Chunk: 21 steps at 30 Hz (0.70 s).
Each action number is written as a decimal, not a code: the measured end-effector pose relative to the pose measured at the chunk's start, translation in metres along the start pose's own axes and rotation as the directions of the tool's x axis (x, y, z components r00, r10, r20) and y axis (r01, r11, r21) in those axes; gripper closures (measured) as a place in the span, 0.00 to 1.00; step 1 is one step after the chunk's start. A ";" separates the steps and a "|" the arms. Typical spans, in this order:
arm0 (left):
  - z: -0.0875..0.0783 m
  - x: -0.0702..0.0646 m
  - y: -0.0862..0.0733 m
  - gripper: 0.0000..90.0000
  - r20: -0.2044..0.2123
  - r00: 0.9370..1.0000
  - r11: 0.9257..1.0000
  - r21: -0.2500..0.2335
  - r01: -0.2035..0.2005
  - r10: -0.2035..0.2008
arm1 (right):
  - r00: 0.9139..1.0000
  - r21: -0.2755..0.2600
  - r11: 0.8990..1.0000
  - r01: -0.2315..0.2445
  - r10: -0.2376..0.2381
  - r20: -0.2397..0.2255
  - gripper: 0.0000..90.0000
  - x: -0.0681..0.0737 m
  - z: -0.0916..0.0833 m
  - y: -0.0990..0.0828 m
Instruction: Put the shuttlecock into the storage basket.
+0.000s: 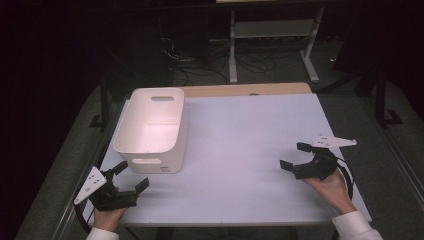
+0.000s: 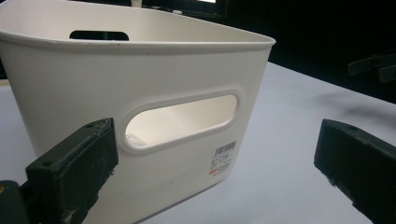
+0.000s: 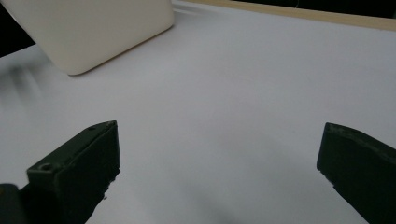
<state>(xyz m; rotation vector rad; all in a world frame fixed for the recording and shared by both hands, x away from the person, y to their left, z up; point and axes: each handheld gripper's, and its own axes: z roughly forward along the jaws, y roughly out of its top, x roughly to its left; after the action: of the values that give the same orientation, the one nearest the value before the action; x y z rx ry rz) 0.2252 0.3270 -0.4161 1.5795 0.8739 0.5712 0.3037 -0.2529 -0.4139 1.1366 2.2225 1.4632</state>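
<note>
At the lower left of the high view, the left gripper sits in a hand at the near edge of the table, its jaws spread wide with nothing between them, pointing up and to the right toward the white bin. At the lower right of that view, the right gripper is held by the other hand, a white sleeve showing at the bottom edge; its jaws also stand wide apart and empty, pointing left across the bare white tabletop. Just above the left gripper, in the left half of the high view, the bin stands upright on the table, open side up, with an oval handle slot in its near wall and another in its far wall. In the left gripper view the bin is close ahead, its near handle slot between the jaws and a small barcode label below the slot, toward the lower middle of the frame. In the right gripper view the bin's corner lies in the upper left, well apart from the jaws. Beyond the table's far wooden edge, cables trail on the dark floor.
</note>
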 end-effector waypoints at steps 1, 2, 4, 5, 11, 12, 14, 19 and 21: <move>0.000 -0.001 0.000 0.00 0.002 1.000 1.000 -0.007 0.008 -0.008 | 1.000 -0.001 1.000 -0.001 0.001 0.007 0.00 -0.001 -0.001 -0.001; 0.000 -0.001 0.000 0.00 0.003 1.000 1.000 -0.008 0.010 -0.010 | 1.000 -0.003 1.000 -0.005 0.005 0.011 0.00 -0.001 -0.001 -0.002; 0.000 0.000 0.000 0.00 0.003 1.000 1.000 -0.007 0.010 -0.010 | 1.000 -0.007 1.000 -0.004 0.004 0.020 0.00 -0.002 -0.003 -0.004; 0.000 0.000 0.000 0.00 0.003 1.000 1.000 -0.007 0.010 -0.010 | 1.000 -0.009 1.000 -0.004 0.004 0.021 0.00 -0.002 -0.004 -0.005; 0.000 -0.001 0.000 0.00 0.005 1.000 1.000 -0.007 0.007 -0.007 | 0.999 -0.020 1.000 -0.007 0.008 0.041 0.00 -0.002 -0.009 -0.009; 0.000 -0.001 0.000 0.00 0.005 1.000 1.000 -0.008 0.010 -0.010 | 0.999 -0.021 1.000 -0.006 0.007 0.042 0.00 -0.002 -0.009 -0.009; 0.000 0.000 0.000 0.00 0.006 1.000 1.000 -0.006 0.009 -0.009 | 0.999 -0.025 1.000 -0.009 0.010 0.044 0.00 -0.002 -0.011 -0.010; 0.000 -0.001 0.000 0.00 0.013 1.000 1.000 -0.010 0.009 -0.009 | 0.999 -0.034 0.999 -0.011 0.013 0.050 0.00 -0.001 -0.013 -0.012; 0.000 -0.001 0.001 0.00 0.016 1.000 1.000 -0.011 0.010 -0.010 | 0.999 -0.038 0.999 -0.007 0.009 0.052 0.00 -0.001 -0.014 -0.013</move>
<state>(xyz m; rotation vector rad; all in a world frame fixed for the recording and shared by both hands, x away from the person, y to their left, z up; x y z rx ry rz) 0.2253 0.3262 -0.4155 1.5668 0.8650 0.5546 0.2896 -0.2654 -0.4185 1.1591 2.1488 1.4557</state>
